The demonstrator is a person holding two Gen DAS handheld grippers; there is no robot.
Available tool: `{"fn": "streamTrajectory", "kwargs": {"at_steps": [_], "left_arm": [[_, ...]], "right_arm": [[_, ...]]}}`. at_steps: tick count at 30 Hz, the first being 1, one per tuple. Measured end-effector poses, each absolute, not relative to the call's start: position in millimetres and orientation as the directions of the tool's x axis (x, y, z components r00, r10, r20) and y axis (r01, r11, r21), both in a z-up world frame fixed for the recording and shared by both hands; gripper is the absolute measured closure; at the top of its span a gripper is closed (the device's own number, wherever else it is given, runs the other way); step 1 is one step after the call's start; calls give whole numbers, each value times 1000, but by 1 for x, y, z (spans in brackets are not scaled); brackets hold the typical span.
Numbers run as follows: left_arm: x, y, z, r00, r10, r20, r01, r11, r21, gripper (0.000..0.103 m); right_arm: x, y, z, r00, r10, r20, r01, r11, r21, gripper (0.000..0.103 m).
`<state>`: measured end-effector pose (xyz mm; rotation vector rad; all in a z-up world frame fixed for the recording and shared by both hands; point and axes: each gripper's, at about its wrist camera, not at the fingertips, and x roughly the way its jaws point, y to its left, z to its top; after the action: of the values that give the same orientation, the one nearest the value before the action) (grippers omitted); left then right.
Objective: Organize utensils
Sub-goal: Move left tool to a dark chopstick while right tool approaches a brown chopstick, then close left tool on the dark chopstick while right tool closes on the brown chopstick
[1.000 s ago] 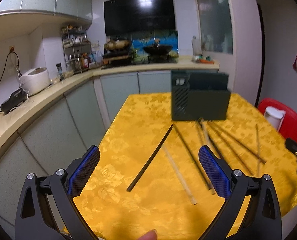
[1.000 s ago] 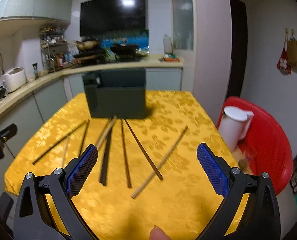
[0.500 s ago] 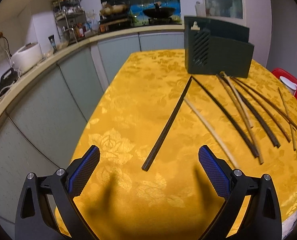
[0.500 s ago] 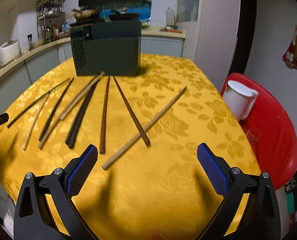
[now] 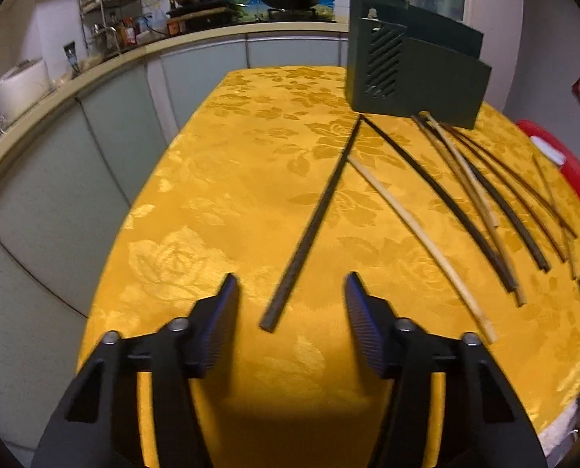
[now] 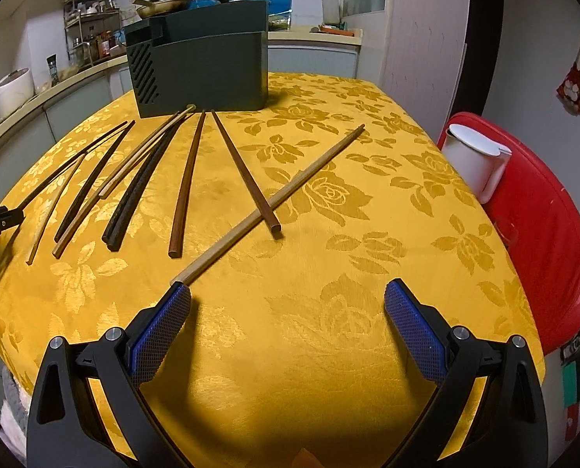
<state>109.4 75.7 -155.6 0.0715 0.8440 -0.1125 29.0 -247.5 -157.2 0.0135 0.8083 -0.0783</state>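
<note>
Several chopsticks, dark and pale, lie fanned out on the yellow tablecloth (image 5: 212, 195) in front of a dark green holder box (image 5: 415, 78). My left gripper (image 5: 290, 277) hangs low over the cloth and its jaws are closing. The near end of a black chopstick (image 5: 317, 214) lies between them, and the pads stand clear of it. My right gripper (image 6: 288, 286) is open just above the cloth. The near end of a light wooden chopstick (image 6: 274, 202) lies at its left fingertip (image 6: 178, 292), outside the gap. The box (image 6: 200, 66) stands behind the fan.
A red plastic seat (image 6: 543, 234) with a white jug (image 6: 473, 160) stands off the table's right edge. Kitchen counters and a white rice cooker (image 5: 16, 82) run along the left. The cloth's front edge is close below both grippers.
Both grippers sank toward the table and tilted down. The left jaws narrowed from wide open around the black chopstick's near end. The right jaws stayed wide.
</note>
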Motion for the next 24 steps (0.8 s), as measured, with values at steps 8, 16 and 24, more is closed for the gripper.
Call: {"fn": "streamTrajectory", "kwargs": {"at_steps": [8,16,24], "left_arm": [[92,55,-155,659,-118,-743,196,980,18,86],[85,45,-157,669,-152,-728,227,974,6,86],[85,43,-157,668,-164,-726,229,973,-10,95]], "right_arm": [[24,-253,-160,695,-46,-718,86,996,19,6],[19,-253,-162,718,-47,-695,87,996,22,6],[30,-255,-150,724,1,-689,59,996,63,9]]}}
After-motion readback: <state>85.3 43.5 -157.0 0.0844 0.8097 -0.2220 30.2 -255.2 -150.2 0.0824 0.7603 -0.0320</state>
